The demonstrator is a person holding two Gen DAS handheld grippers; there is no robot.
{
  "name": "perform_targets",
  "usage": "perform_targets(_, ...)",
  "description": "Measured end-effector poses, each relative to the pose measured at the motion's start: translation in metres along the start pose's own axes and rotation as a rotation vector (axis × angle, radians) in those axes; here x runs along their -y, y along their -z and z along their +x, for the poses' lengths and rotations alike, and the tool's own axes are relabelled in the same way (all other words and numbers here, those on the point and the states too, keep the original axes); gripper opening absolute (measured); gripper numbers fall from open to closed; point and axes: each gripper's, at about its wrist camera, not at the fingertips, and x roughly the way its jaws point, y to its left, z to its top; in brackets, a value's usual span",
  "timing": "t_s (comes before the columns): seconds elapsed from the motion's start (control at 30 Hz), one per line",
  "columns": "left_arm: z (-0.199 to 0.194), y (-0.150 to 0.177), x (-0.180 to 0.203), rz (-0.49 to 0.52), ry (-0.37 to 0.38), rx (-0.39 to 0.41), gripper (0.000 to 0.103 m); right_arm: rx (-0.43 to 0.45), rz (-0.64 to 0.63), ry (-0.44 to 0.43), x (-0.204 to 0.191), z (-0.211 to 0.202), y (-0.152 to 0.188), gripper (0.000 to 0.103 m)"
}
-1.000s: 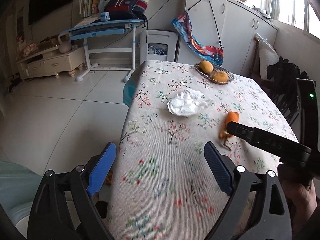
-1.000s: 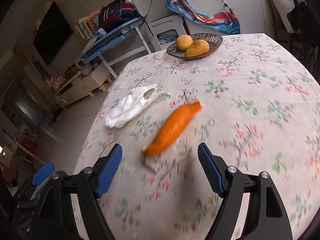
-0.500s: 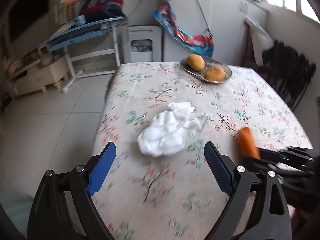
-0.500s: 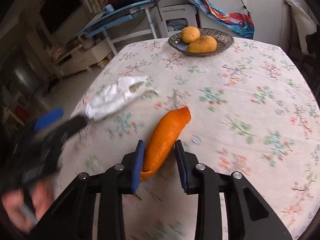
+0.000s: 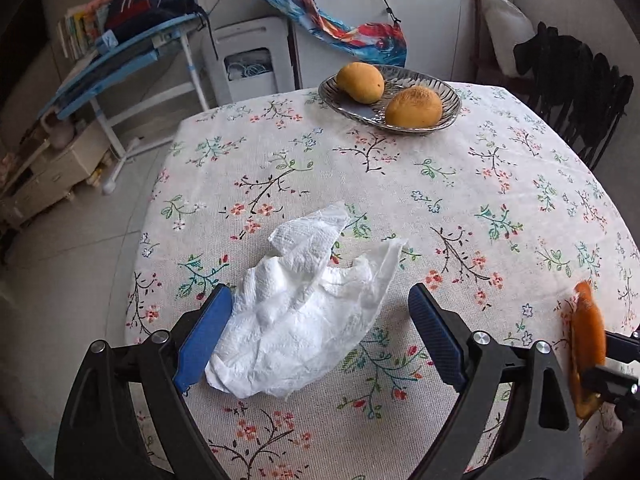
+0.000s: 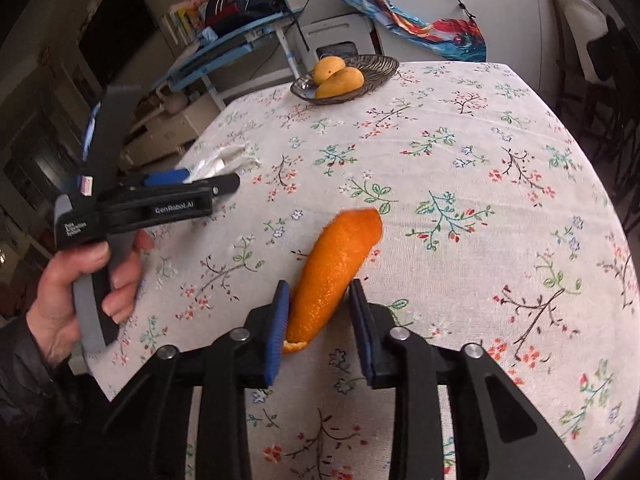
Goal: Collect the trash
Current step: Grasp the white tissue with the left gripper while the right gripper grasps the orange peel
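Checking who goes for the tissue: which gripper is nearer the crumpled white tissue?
Left. The left gripper is open around the tissue; the right gripper is off to its right, shut on the orange peel.

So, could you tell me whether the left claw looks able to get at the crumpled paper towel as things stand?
Probably yes. The left claw is open, and the paper towel already lies between its fingers on the tablecloth, against the left one. Nothing covers it; the right claw, shut on the orange peel, is off to the side.
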Motion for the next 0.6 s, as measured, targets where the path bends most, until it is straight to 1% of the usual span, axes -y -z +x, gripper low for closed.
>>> perform_targets(0.03, 0.002, 0.0, -0.002, -0.012, 0.006, -0.013, 0.086, 0.003, -0.008, -0.002, -0.002, 0.0, 0.0, 0.041)
perform_targets(0.07, 0.003, 0.001, -0.003, -0.025, 0.017, -0.015, 0.086, 0.006, -0.013, -0.006, -0.003, 0.001, 0.0, 0.043)
perform_targets(0.13, 0.004, 0.001, -0.004, -0.031, 0.016, -0.013, 0.084, 0.013, -0.014, -0.018, -0.004, 0.002, -0.001, 0.048)
perform_targets(0.17, 0.004, 0.001, -0.003, -0.03, 0.014, -0.01, 0.082, 0.016, -0.013, -0.02, -0.003, 0.002, -0.001, 0.049)
perform_targets(0.2, 0.003, 0.002, -0.002, -0.027, 0.013, -0.003, 0.076, 0.022, -0.009, -0.022, -0.003, 0.002, -0.001, 0.05)
perform_targets(0.23, 0.002, 0.002, 0.0, -0.022, 0.014, 0.004, 0.074, 0.026, -0.001, -0.024, -0.004, 0.003, -0.002, 0.05)
perform_targets(0.27, 0.001, 0.002, 0.0, -0.02, 0.018, 0.008, 0.067, 0.029, 0.005, -0.025, -0.003, 0.003, -0.002, 0.05)
perform_targets(0.3, 0.0, 0.002, 0.001, -0.017, 0.019, 0.014, 0.057, 0.032, 0.007, -0.025, -0.002, 0.003, -0.001, 0.05)
perform_targets(0.33, -0.001, 0.002, 0.001, -0.016, 0.018, 0.018, 0.051, 0.034, 0.005, -0.023, -0.002, 0.003, -0.001, 0.05)
perform_targets(0.37, -0.003, 0.003, 0.003, -0.013, 0.018, 0.024, 0.038, 0.035, 0.002, -0.017, -0.002, 0.003, -0.001, 0.05)
perform_targets(0.4, -0.004, 0.003, 0.004, -0.01, 0.016, 0.027, 0.028, 0.035, -0.001, -0.012, -0.003, 0.003, -0.001, 0.044)
perform_targets(0.43, -0.005, 0.004, 0.005, -0.007, 0.016, 0.029, 0.023, 0.033, -0.002, -0.008, -0.003, 0.004, -0.001, 0.037)
perform_targets(0.47, -0.007, 0.005, 0.006, -0.005, 0.017, 0.029, 0.015, 0.033, 0.0, -0.011, -0.002, 0.004, 0.0, 0.036)
perform_targets(0.5, -0.008, 0.006, 0.007, -0.004, 0.02, 0.029, 0.01, 0.033, 0.002, -0.016, -0.001, 0.004, 0.0, 0.031)
perform_targets(0.53, -0.011, 0.008, 0.009, -0.003, 0.024, 0.03, 0.009, 0.032, 0.005, -0.021, -0.001, 0.005, 0.0, 0.027)
perform_targets(0.6, -0.016, 0.013, 0.011, -0.001, 0.033, 0.033, 0.008, 0.036, 0.034, -0.045, 0.003, 0.005, 0.002, 0.024)
